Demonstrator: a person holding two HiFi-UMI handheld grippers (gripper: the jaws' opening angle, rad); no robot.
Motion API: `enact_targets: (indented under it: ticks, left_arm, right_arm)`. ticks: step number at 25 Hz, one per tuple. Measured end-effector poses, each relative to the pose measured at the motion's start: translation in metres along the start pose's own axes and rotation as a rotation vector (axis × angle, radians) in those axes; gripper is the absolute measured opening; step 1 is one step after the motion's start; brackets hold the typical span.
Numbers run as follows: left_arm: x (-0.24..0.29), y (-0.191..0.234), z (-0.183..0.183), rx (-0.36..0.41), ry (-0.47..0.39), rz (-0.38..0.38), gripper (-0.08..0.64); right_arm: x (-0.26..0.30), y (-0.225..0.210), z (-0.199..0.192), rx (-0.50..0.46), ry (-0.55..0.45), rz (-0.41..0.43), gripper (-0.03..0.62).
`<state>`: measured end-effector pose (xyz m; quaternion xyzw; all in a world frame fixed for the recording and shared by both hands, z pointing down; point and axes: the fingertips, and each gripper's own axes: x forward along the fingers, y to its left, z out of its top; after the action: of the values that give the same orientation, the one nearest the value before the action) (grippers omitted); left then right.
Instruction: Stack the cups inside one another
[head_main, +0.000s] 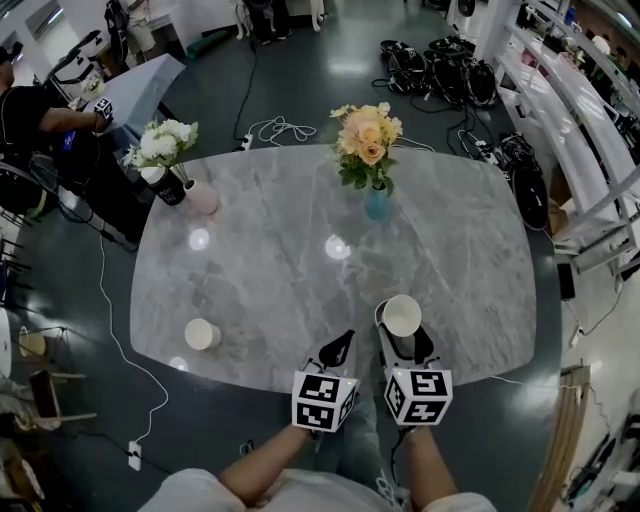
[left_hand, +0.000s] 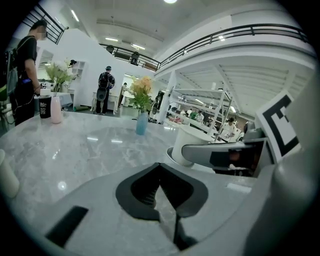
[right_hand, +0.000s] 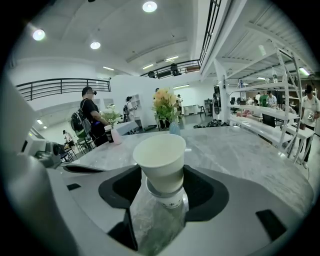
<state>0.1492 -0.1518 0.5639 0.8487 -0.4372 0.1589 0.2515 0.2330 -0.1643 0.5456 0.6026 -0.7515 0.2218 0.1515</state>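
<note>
One cup (head_main: 402, 315), nearer me than the vase (head_main: 376, 204), sits pinched upright in my right gripper (head_main: 405, 350) for nesting; my left gripper (head_main: 338, 352) is closed, empty.

table (head_main: 300, 290): grey marble look, polished, lamps are mirrored in it
held cup (right_hand: 161, 162): white paper, matt, smooth
loose cup (head_main: 202, 334): white paper, matt
floor (head_main: 300, 80): dark, glossy, light is reflected

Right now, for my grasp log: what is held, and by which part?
The right gripper holds the white paper cup by its lower wall, near the base; the left gripper holds nothing, jaws together.
</note>
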Motion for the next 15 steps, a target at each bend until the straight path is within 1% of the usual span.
enact_targets:
  ticks: [15]
  left_arm:
    - [0.0078, 0.0047, -0.0085, -0.015, 0.017, 0.014, -0.005]
  right_arm:
    - [0.0087, -0.0005, -0.0075, -0.013, 0.019, 0.015, 0.235]
